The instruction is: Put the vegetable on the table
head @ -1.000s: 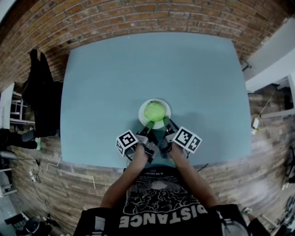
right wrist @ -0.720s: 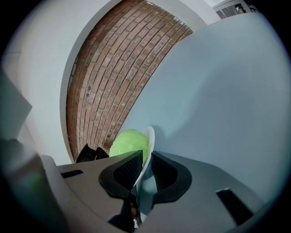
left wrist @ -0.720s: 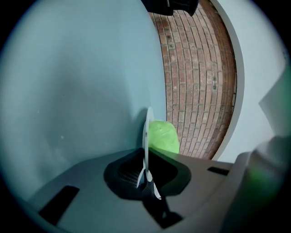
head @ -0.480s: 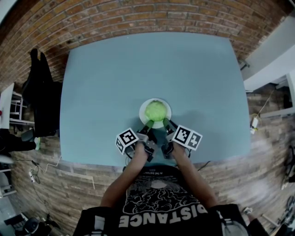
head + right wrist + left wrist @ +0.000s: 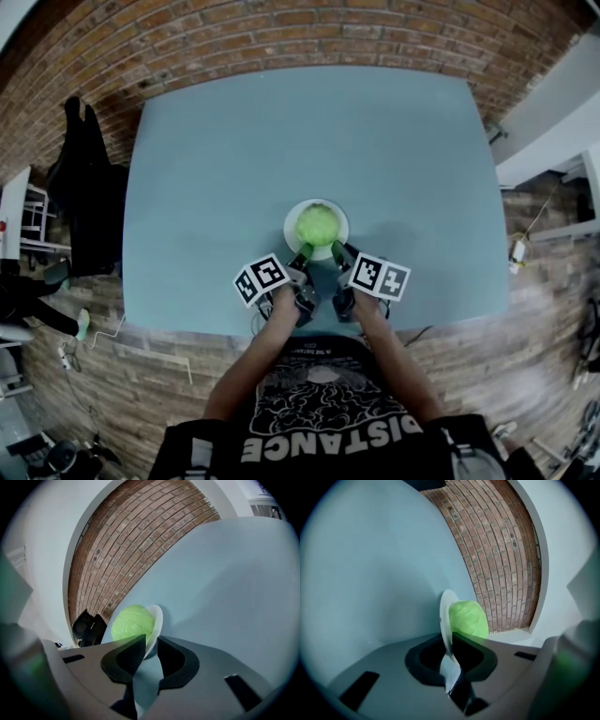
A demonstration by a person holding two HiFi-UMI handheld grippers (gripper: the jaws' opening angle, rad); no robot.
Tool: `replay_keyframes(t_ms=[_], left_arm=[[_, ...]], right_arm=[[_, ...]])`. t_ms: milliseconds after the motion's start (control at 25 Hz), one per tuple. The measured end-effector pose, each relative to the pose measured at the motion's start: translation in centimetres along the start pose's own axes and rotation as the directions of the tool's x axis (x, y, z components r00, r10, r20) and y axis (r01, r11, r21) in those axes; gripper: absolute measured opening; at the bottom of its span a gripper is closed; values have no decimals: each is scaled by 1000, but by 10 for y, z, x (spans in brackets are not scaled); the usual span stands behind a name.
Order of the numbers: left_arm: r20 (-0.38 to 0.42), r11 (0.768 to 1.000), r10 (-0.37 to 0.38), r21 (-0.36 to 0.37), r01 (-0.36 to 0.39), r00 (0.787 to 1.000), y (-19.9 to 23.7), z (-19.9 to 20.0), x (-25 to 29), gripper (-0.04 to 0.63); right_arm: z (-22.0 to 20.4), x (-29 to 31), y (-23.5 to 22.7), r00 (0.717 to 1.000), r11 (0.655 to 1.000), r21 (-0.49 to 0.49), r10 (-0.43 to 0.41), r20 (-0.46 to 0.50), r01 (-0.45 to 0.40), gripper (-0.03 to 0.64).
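A green cabbage (image 5: 317, 225) sits on a small white plate (image 5: 330, 249), which rests on the blue-grey table (image 5: 234, 141) near its front edge. My left gripper (image 5: 304, 256) is at the plate's near-left rim. In the left gripper view its jaws (image 5: 451, 641) pinch the plate (image 5: 444, 616) edge and are just starting to ease, with the cabbage (image 5: 468, 618) beyond. My right gripper (image 5: 338, 250) is at the near-right rim. Its jaws (image 5: 151, 645) are opening, and the plate (image 5: 157, 615) rim stands between them untouched, the cabbage (image 5: 132, 623) just past it.
A brick wall (image 5: 281, 28) runs behind the table. A dark chair with a jacket (image 5: 84, 187) stands at the table's left side. White furniture (image 5: 562, 112) is at the right. The person's arms and torso fill the near side.
The right gripper's jaws have come apart off the plate rim. Both marker cubes have shifted slightly. The plate and cabbage stay in the same spot.
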State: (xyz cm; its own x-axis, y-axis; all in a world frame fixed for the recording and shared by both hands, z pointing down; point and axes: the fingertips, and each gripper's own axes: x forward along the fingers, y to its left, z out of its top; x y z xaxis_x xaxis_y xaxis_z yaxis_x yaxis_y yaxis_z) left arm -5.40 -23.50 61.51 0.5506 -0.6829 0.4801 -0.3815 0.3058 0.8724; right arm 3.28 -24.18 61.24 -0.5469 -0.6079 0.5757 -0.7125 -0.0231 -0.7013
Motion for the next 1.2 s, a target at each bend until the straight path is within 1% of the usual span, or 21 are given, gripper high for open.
replay_keyframes(t_ms=[160,280,360,440,640,760,840,920,960,1000,1040,1080,1120,1200], left_arm=[[-10,998,39,59,-38,999,2,0,-1,42],[-13,987,95,128,-93,995,5,0,-2,63],[-10,974,137,182,-133,990,6,0,-3,78],[-10,962,166,223,-160,986,7,-1,-3,90],[-16,938,229,271,-217,973,8,1,-5,97],[-10,915,271,313,-254,963,9,2,-7,106],[-2,895,292,352,-273,956,8,2,-7,110],[9,872,314,393,-292,949,7,2,-7,117],[19,856,328,417,-306,944,7,4,-8,117],[35,835,346,445,-324,938,7,6,-10,117],[56,808,365,476,-346,929,6,10,-12,117],[80,779,384,507,-370,920,6,14,-14,120],[105,747,404,536,-393,909,6,18,-17,120],[146,676,443,593,-437,885,10,22,-19,120]], right_arm=[[1,1,0,1000,999,-50,-15,2,15,67],[-1,1,0,999,994,-100,-35,-6,34,75],[0,1,-1,999,991,-129,-44,-10,42,77],[0,1,-2,998,987,-155,-53,-13,51,79],[0,2,-3,995,969,-234,-89,-33,79,92],[-1,3,-3,993,953,-291,-106,-53,86,101],[-1,2,-4,990,933,-347,-127,-61,98,106],[2,2,-4,986,900,-420,-157,-55,120,107],[5,1,-3,984,875,-464,-174,-39,137,107],[9,0,-2,982,845,-512,-190,-17,155,107],[13,-1,0,980,813,-558,-200,4,169,107],[16,-1,2,979,788,-591,-202,15,172,107],[18,0,4,980,775,-609,-198,17,167,107],[20,1,5,982,774,-615,-188,7,152,107]])
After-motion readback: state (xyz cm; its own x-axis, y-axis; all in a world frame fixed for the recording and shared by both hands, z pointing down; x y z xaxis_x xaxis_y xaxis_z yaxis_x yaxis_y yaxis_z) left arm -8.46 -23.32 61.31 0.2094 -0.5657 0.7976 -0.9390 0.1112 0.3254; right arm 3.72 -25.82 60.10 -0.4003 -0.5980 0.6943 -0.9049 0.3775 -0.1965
